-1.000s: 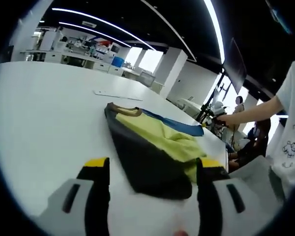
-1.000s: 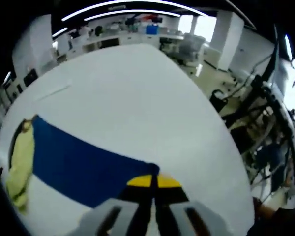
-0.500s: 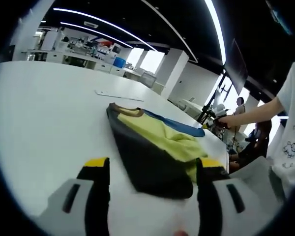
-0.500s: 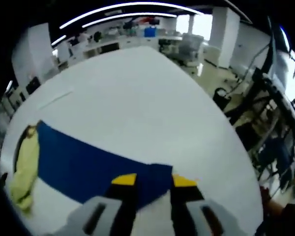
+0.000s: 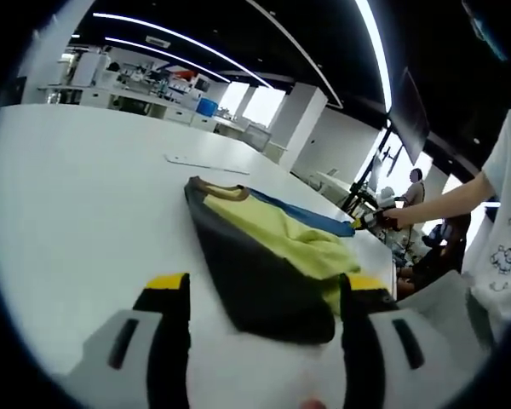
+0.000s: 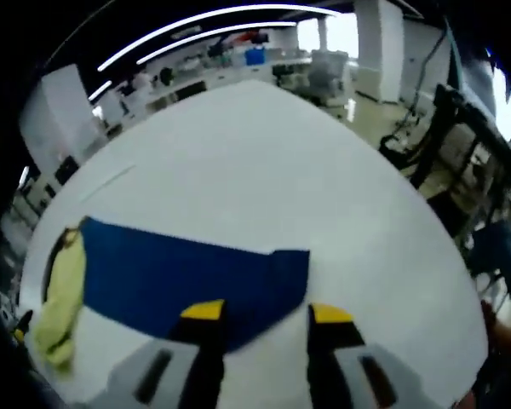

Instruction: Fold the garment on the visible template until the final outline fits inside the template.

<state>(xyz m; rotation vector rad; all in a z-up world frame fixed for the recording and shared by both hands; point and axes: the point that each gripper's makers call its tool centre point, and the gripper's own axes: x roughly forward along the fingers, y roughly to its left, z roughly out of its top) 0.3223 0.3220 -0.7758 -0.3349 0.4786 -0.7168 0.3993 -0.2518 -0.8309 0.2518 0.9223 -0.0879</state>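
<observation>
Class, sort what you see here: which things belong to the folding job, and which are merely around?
Part of the job:
- garment, blue, yellow-green and dark
- white table it lies on
- left claw, open
- right claw, open at the blue panel

Merely around:
- thin strip lying on the table
- office desks behind
- metal stands

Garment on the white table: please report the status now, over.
Both grippers open, left gripper, right gripper. Garment flat on white table, blue part spread, yellow part bunched. Nothing blocking.
</observation>
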